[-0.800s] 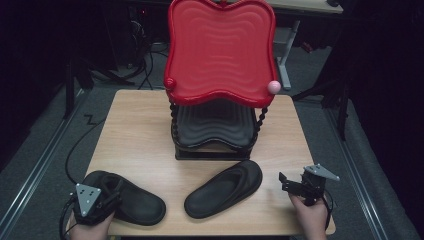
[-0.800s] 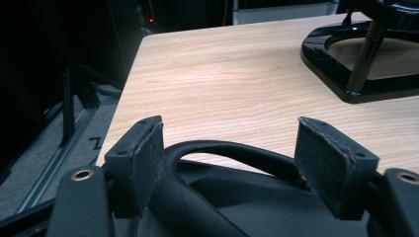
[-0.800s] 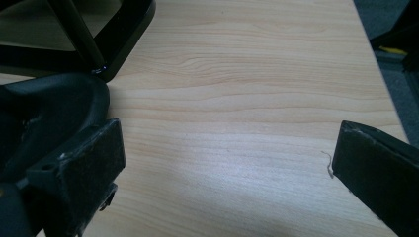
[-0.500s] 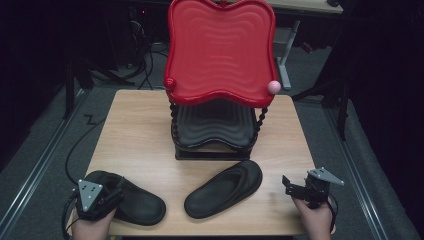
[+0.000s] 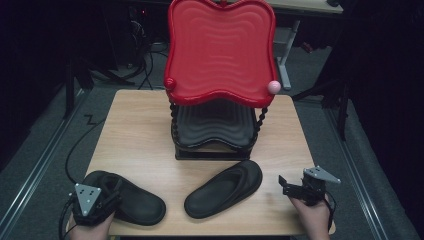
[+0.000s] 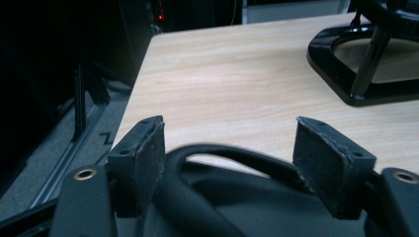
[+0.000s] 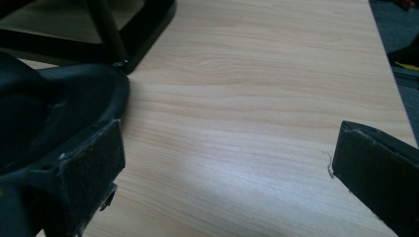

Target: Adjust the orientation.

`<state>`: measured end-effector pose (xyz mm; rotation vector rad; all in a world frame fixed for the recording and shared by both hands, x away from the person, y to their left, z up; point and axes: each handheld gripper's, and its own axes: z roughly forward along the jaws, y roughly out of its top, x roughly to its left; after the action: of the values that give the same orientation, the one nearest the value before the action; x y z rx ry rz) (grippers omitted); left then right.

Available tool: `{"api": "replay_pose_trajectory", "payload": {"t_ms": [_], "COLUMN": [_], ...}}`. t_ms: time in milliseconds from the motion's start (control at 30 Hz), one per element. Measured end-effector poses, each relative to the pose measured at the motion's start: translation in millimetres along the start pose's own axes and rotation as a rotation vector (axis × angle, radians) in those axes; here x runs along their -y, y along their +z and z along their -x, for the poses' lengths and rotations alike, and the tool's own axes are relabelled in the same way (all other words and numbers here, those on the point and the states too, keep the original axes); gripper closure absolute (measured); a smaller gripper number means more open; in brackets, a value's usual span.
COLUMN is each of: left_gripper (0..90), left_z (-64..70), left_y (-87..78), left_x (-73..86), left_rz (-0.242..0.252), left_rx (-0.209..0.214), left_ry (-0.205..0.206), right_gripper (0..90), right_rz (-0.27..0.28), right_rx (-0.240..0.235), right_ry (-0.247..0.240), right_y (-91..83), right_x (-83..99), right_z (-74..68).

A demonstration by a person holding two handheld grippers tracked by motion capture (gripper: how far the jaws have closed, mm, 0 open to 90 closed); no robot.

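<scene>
From the high view, two black sandals lie on the near half of the table (image 5: 140,125), in front of a two-tier rack (image 5: 215,135) with a red top shelf. The left gripper (image 5: 107,200) sits over the heel end of the left sandal (image 5: 127,199), while the right gripper (image 5: 286,184) waits just beside the right sandal (image 5: 225,187), not touching it.

In the left gripper view the jaws stand spread on either side of the left sandal's strap (image 6: 232,155) — unclenched, nothing held. A sound grip probably means lowering a little and closing squarely across that strap or the sole edge.

In the right gripper view the jaws are wide apart over bare wood, the right sandal's rim (image 7: 106,96) near one pad (image 7: 94,163) — it should likely shift sideways before closing.
</scene>
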<state>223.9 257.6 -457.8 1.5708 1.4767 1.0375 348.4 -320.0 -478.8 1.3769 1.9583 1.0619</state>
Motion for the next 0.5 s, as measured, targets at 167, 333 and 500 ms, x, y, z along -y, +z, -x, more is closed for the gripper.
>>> {"api": "replay_pose_trajectory", "payload": {"t_ms": [167,333,500], "left_gripper": [30.2,30.6,35.0], "left_z": [9.7,14.3,14.3], "left_y": [-15.1,-16.7,-6.5], "left_x": [23.1,30.4,34.5], "left_rz": [-0.063,-0.09,-0.141], "left_rx": [0.002,-0.007,-0.025], "left_ry": [-0.029,-0.031,-0.05], "right_gripper": [0.0,0.3,1.1], "right_rz": [0.02,0.007,0.02], "right_rx": [-0.025,-0.025,-0.018], "right_ry": [-0.003,-0.021,-0.048], "right_y": [3.3,10.3,12.4], "right_x": [-6.0,-7.7,-8.5], "right_z": [-6.5,-11.0,-14.4]}}
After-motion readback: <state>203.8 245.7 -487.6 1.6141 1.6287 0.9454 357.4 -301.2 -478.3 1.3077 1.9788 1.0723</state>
